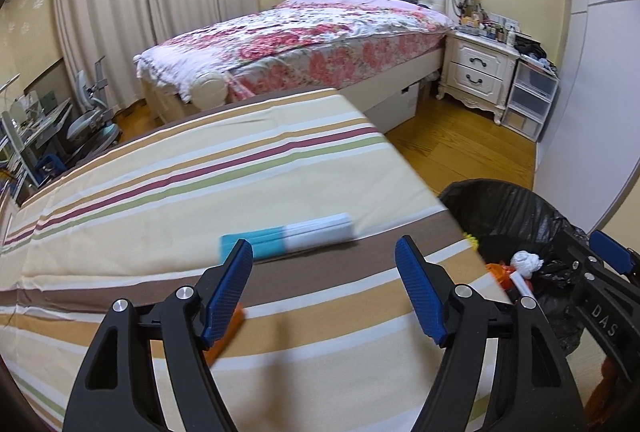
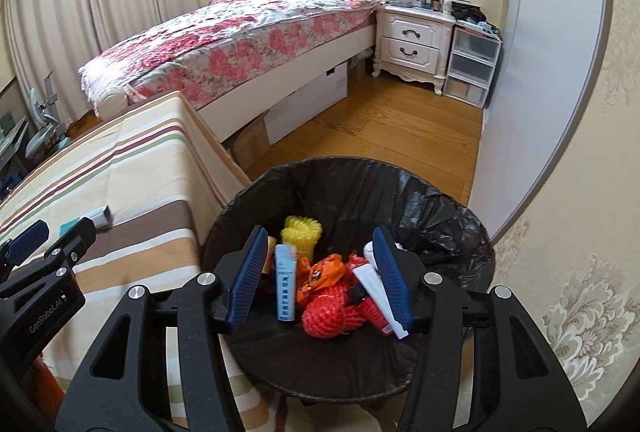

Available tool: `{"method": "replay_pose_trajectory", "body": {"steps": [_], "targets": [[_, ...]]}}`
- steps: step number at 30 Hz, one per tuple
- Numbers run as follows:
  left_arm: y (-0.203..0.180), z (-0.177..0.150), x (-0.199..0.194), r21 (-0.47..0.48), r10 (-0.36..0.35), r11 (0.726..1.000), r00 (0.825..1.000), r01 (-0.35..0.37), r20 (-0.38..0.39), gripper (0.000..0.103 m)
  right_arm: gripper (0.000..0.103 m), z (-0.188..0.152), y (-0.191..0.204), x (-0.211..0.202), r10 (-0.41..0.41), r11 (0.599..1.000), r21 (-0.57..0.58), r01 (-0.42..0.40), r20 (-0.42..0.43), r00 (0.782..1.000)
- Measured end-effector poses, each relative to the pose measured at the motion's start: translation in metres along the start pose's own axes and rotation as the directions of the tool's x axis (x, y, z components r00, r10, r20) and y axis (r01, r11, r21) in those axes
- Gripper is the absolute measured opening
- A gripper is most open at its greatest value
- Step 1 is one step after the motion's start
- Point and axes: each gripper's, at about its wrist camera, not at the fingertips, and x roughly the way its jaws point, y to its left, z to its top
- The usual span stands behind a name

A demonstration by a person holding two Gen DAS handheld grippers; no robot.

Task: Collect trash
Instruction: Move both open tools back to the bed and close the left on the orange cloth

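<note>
blurred: teal-and-white box (image 1: 288, 238) | hidden: orange item (image 1: 226, 336) behind left tongs (image 1: 324, 292), perhaps a wrapper

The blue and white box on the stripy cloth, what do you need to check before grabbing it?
1. Blue and white box still on the striped cloth: ok.
2. Left gripper open, nothing between its fingers: ok.
3. Box lined up with the left gripper: ok, it lies just ahead.
4. Right gripper open and empty over the bin: ok.
5. Room left in the bin: ok, trash only covers the bottom.
6. Orange thing under the left finger: cannot tell what it is.
</note>
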Motion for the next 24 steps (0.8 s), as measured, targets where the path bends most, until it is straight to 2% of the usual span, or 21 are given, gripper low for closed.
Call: {"method": "replay_pose_trajectory", "body": {"steps": [7, 14, 18, 22, 24], "targets": [[0.043, -0.015, 0.001, -0.059, 0.074, 0.995, 0.997, -0.076, -0.037, 0.073, 0.054, -0.001, 0.029, -0.003, 0.049, 0.998, -0.046, -0.049, -0.008, 0.999], [0.066, -0.02, 0.01, -0.108, 0.028, 0.993, 0.994, -0.039, -0.104, 0.073, 0.054, -0.001, 0.056, -0.003, 0.089, 0.991, -0.094, -0.09, -0.016, 0.996], [0.071, -0.023, 0.013, -0.096, 0.013, 0.995, 0.993, -0.025, -0.121, 0.053, 0.054, 0.002, 0.071, -0.001, 0.107, 0.987, -0.116, -0.109, -0.018, 0.994], [0.073, -0.027, 0.009, -0.089, -0.015, 0.996, 0.994, 0.005, -0.11, 0.038, 0.054, 0.007, 0.086, 0.005, 0.132, 0.982, -0.131, -0.134, -0.028, 0.991], [0.073, -0.029, 0.007, -0.077, -0.013, 0.997, 0.995, 0.005, -0.102, 0.038, 0.054, 0.011, 0.092, 0.009, 0.143, 0.979, -0.138, -0.146, -0.033, 0.989]]}}
